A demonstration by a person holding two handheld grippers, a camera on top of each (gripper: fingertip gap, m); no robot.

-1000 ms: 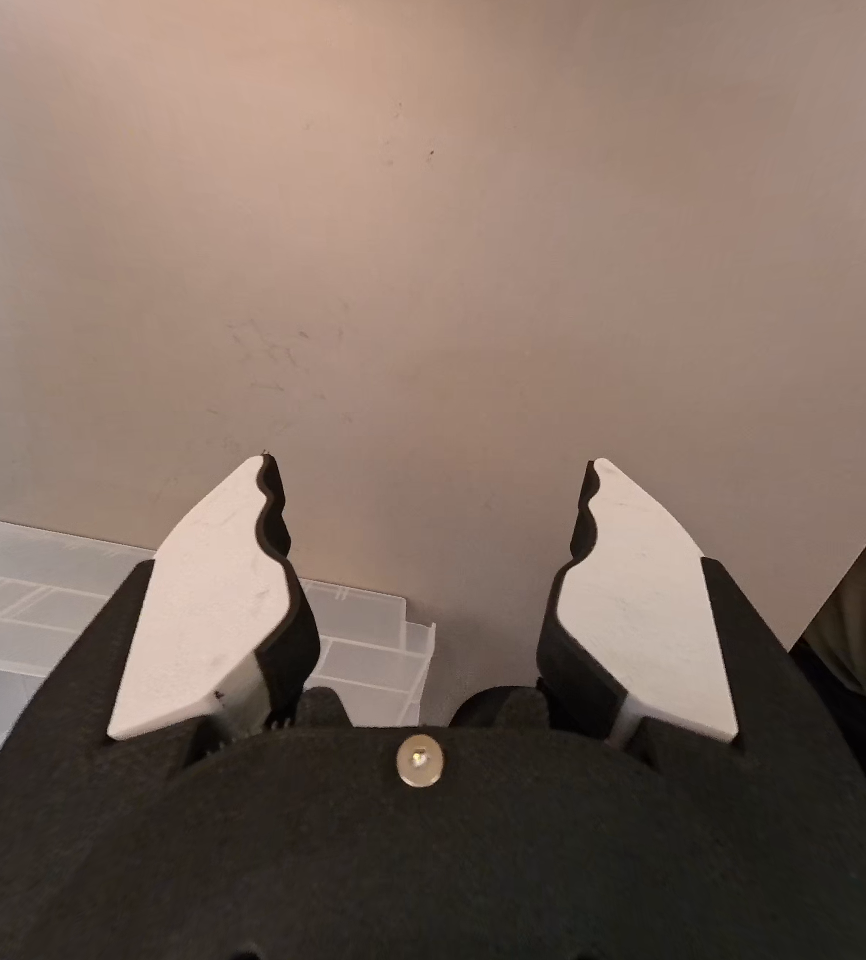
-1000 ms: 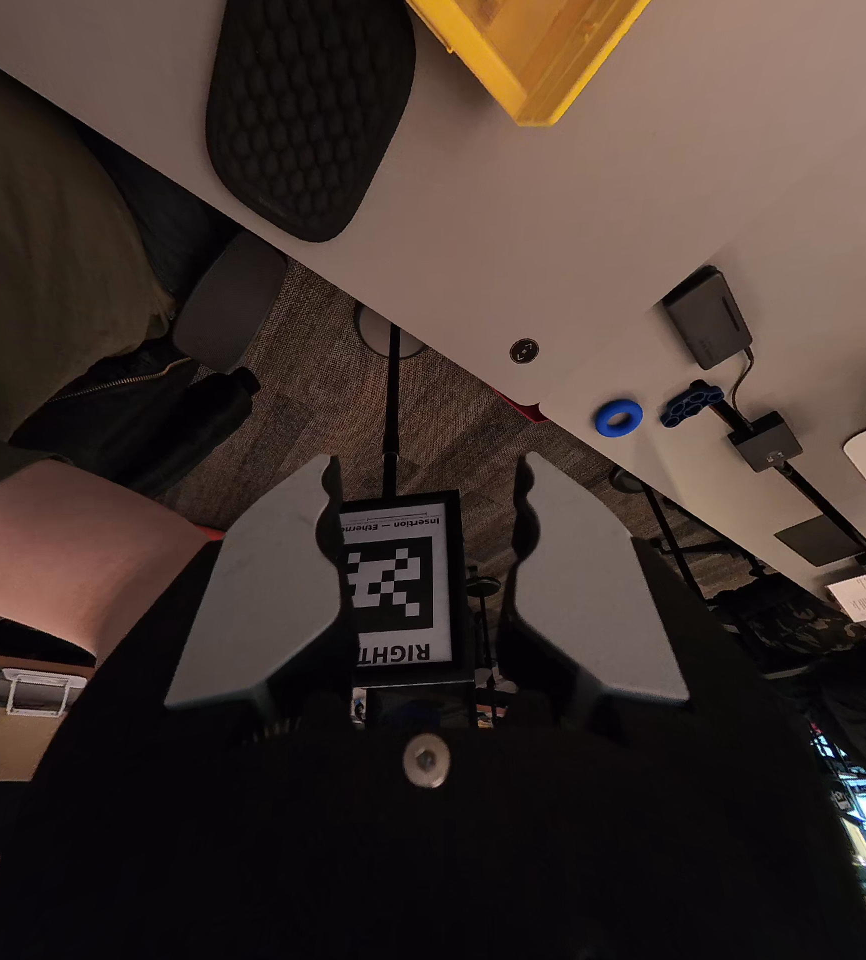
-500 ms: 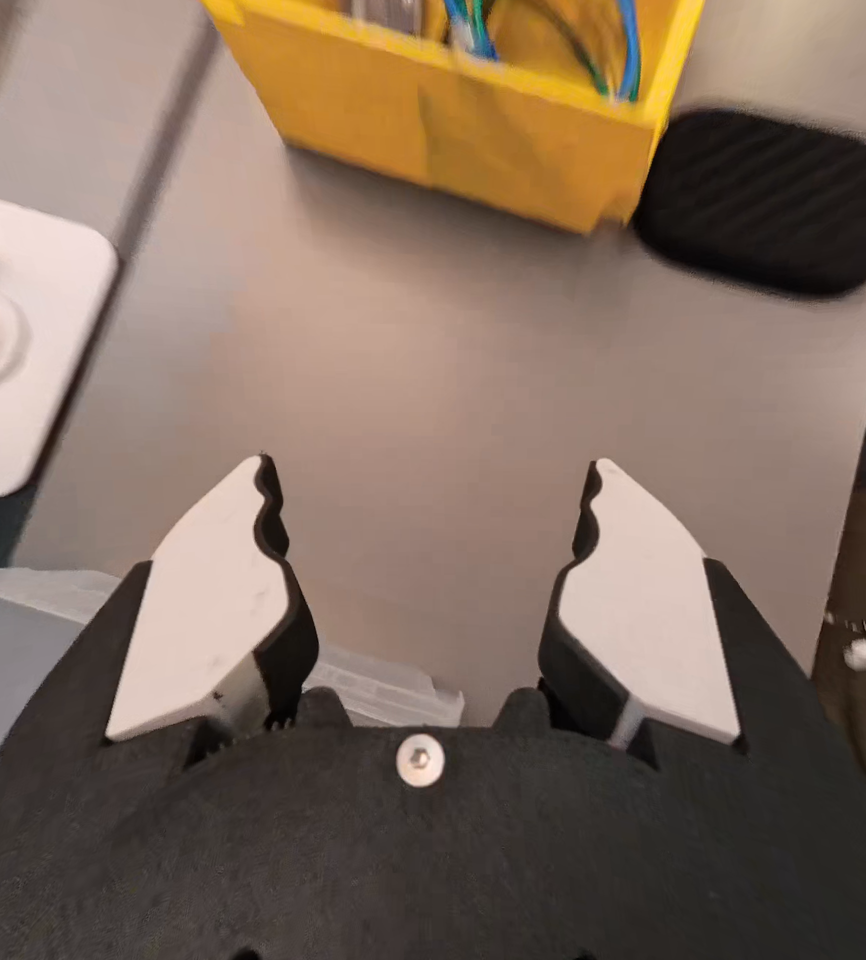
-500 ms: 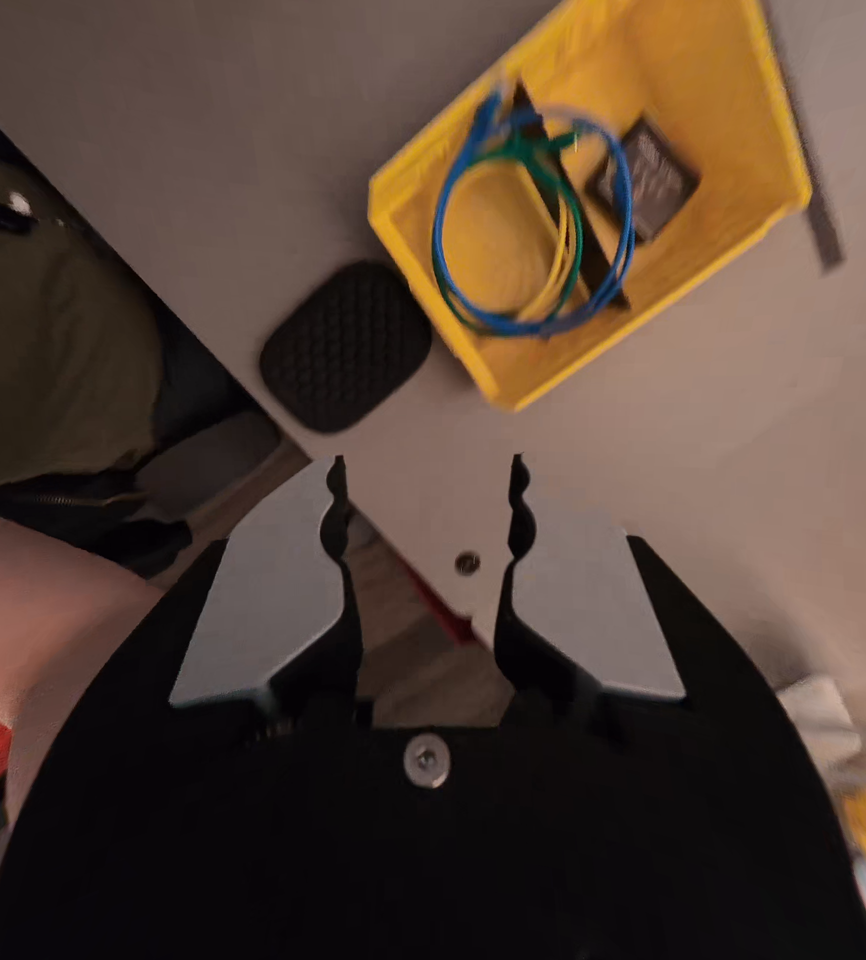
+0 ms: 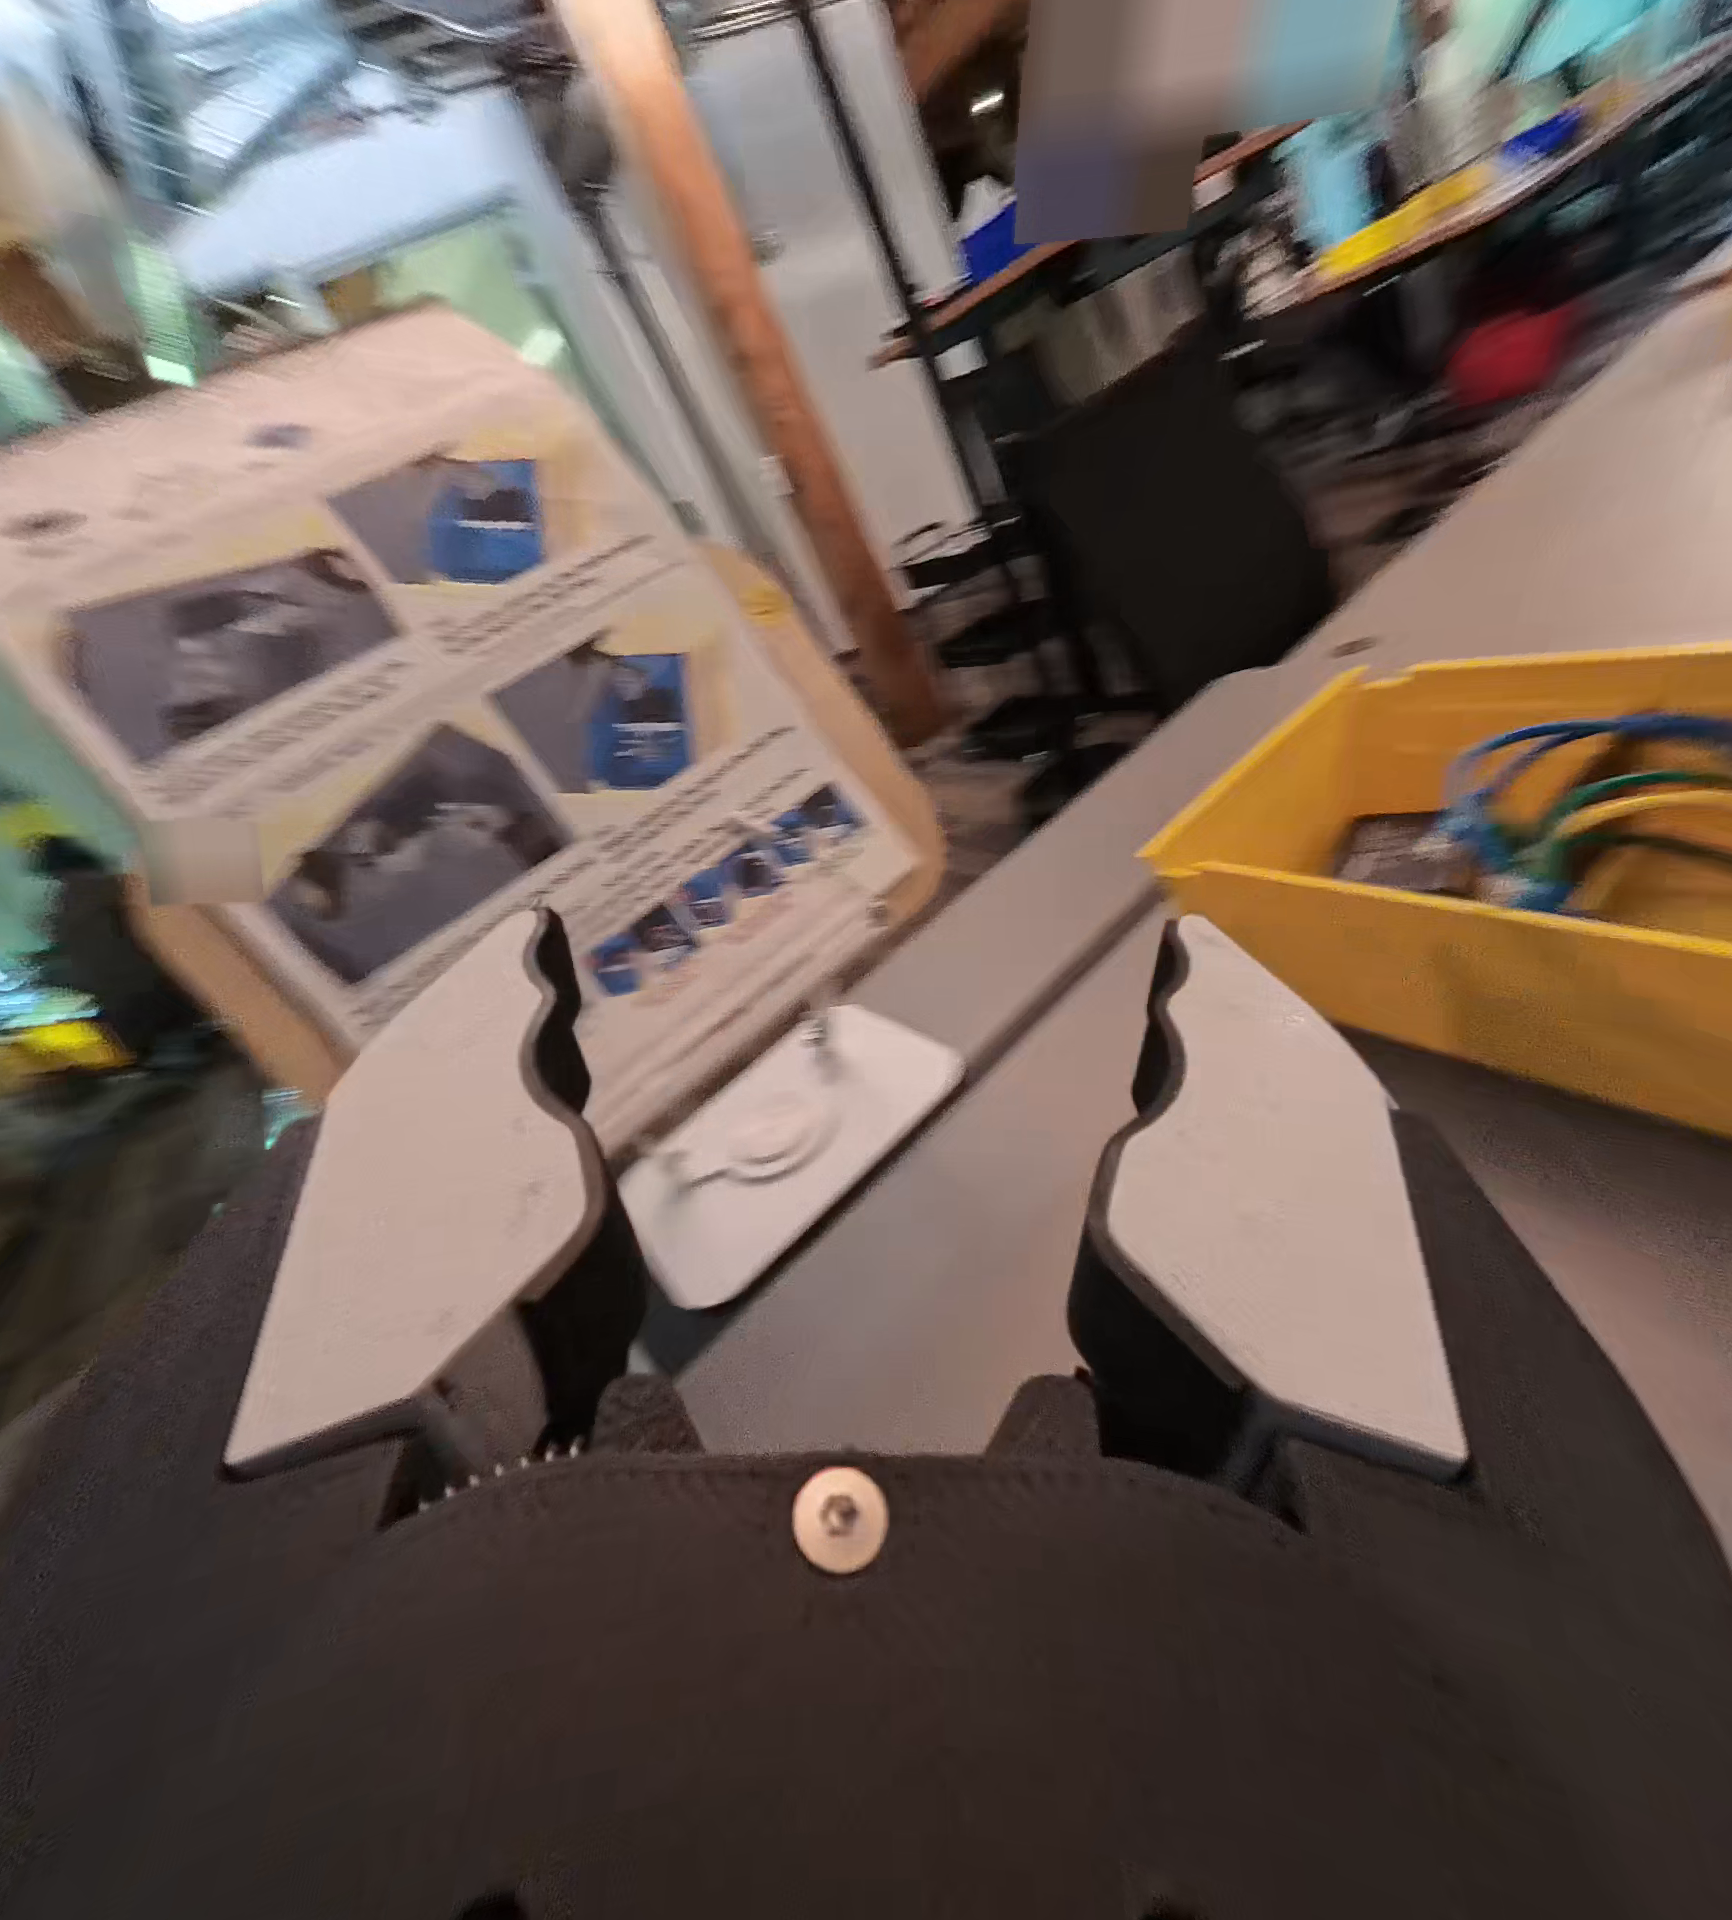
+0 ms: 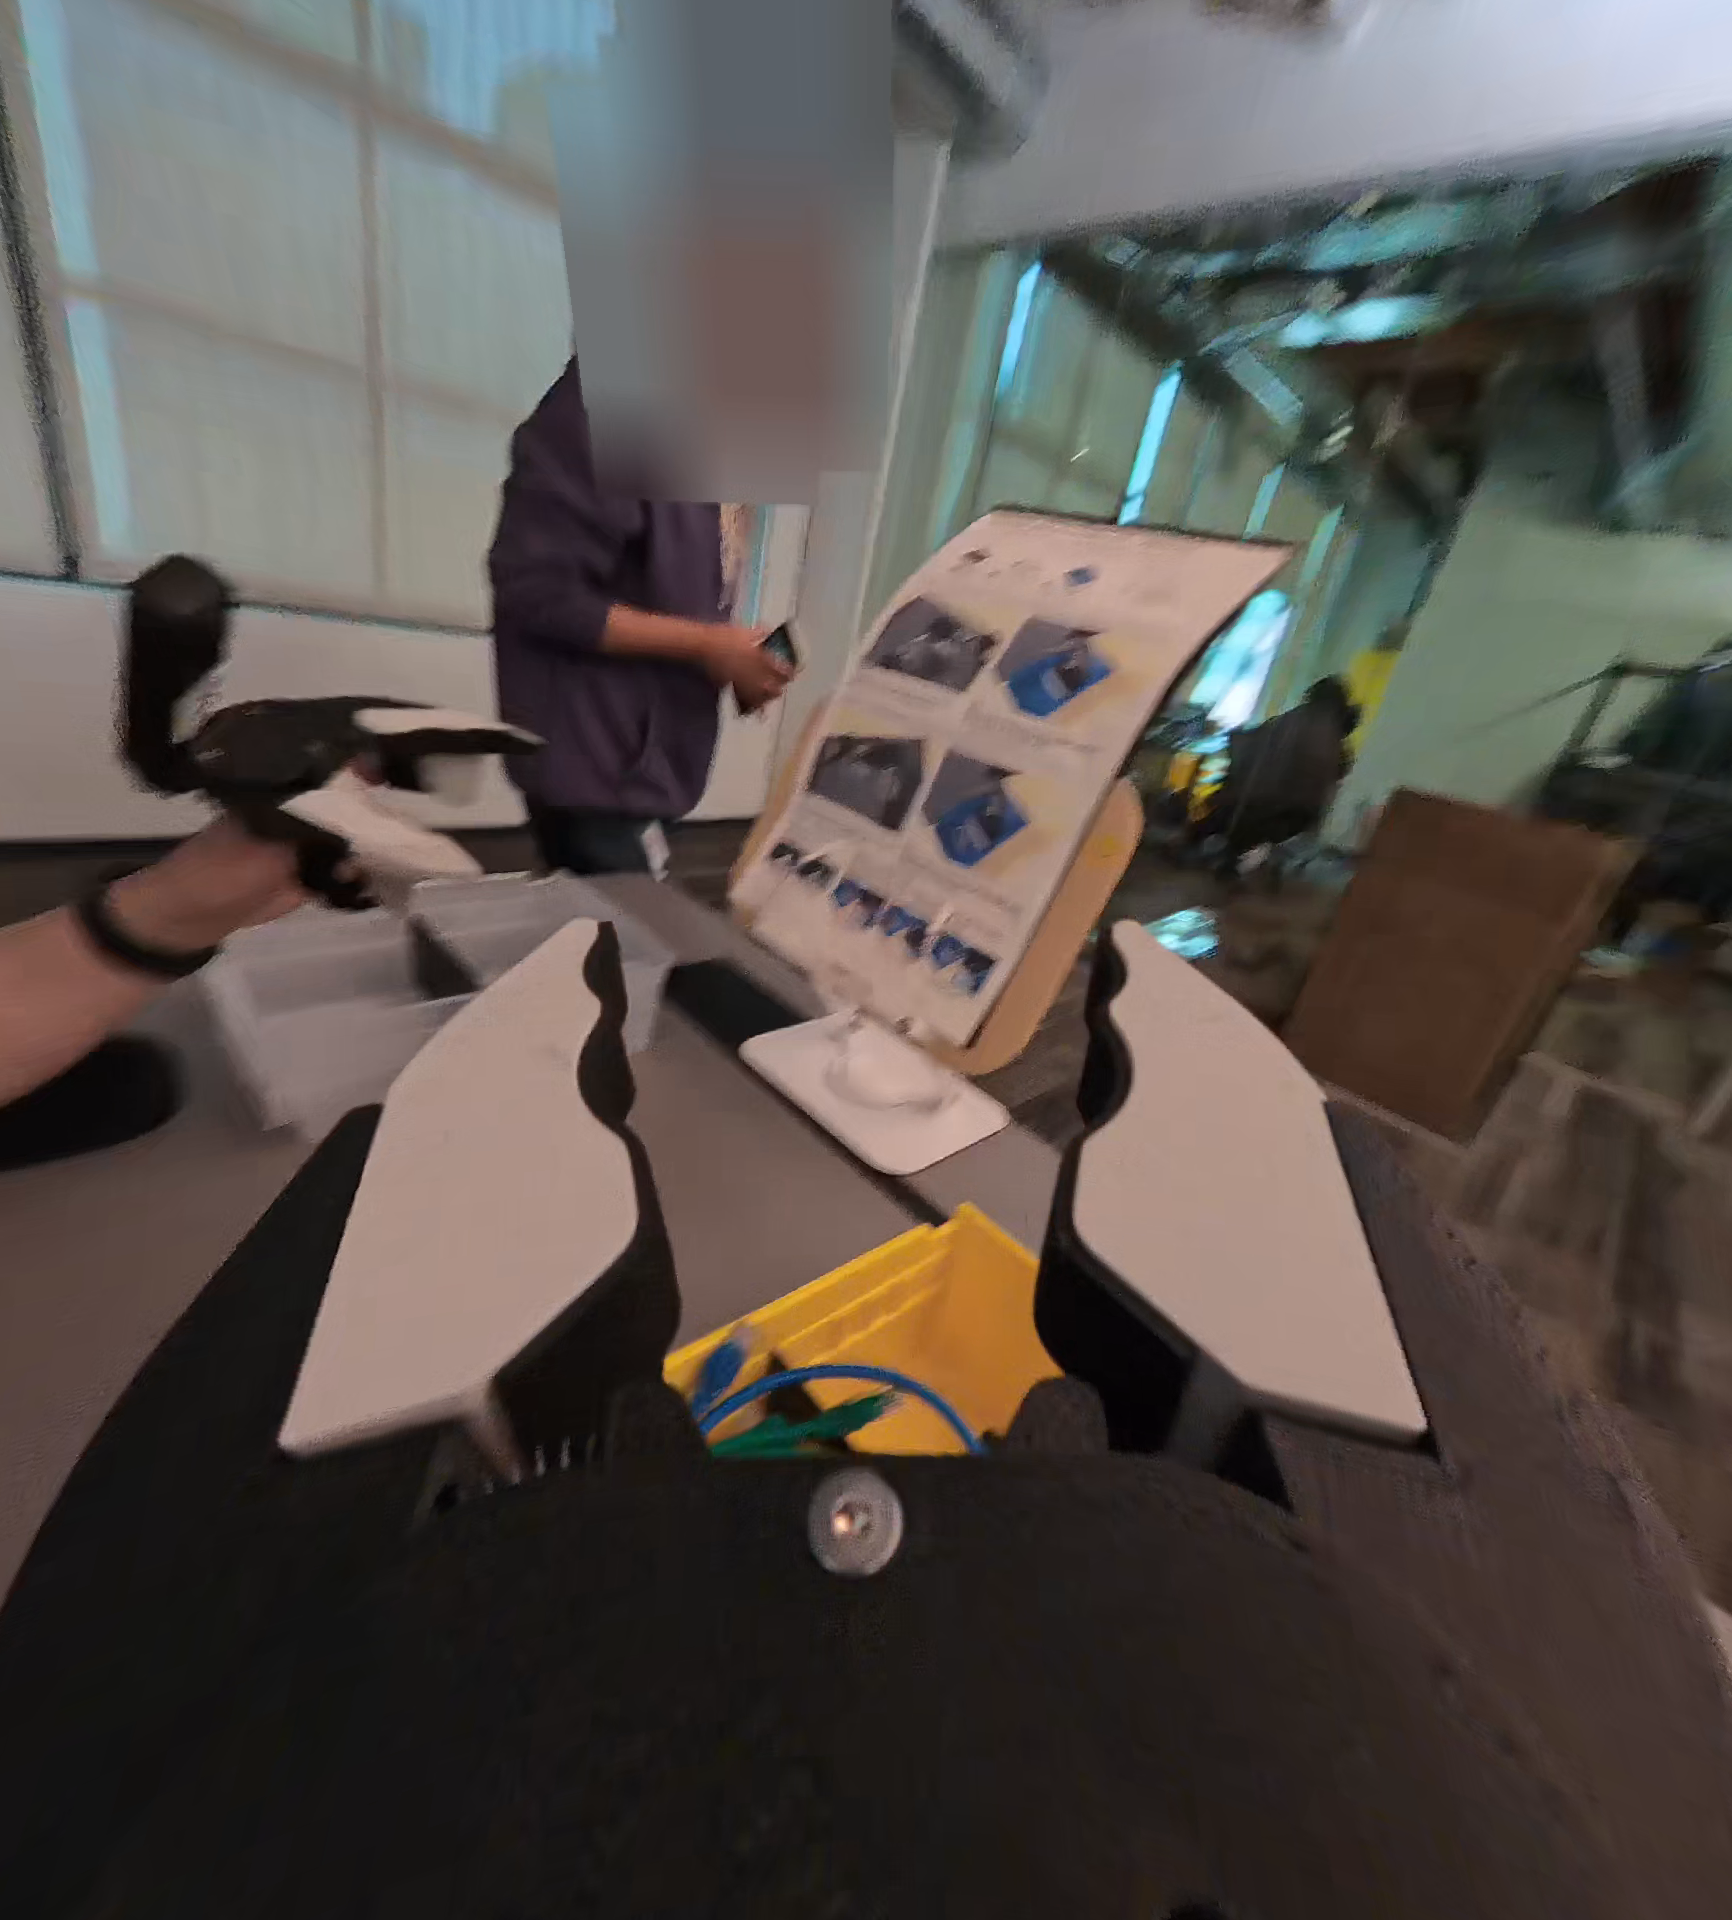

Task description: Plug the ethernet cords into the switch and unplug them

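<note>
A yellow bin (image 5: 1485, 977) stands on the grey table at the right of the left wrist view. It holds coiled blue, green and yellow ethernet cords (image 5: 1610, 800) and a dark box that may be the switch (image 5: 1402, 857). My left gripper (image 5: 857, 935) is open and empty, held above the table to the left of the bin. My right gripper (image 6: 851, 940) is open and empty, raised just behind the bin (image 6: 903, 1320), whose cords (image 6: 800, 1397) show between its fingers. The left gripper also shows at the far left of the right wrist view (image 6: 322, 748).
A curved instruction board (image 5: 405, 707) on a white base (image 5: 789, 1143) stands at the table's far edge; it also shows in the right wrist view (image 6: 976, 769). Clear plastic boxes (image 6: 342, 997) sit at the left. A person in a dark top (image 6: 613, 665) stands beyond the table.
Both grippers have swung up from looking down at the table to looking level across it. The right gripper's jaws have opened wider. The bin now lies close under the right gripper.
</note>
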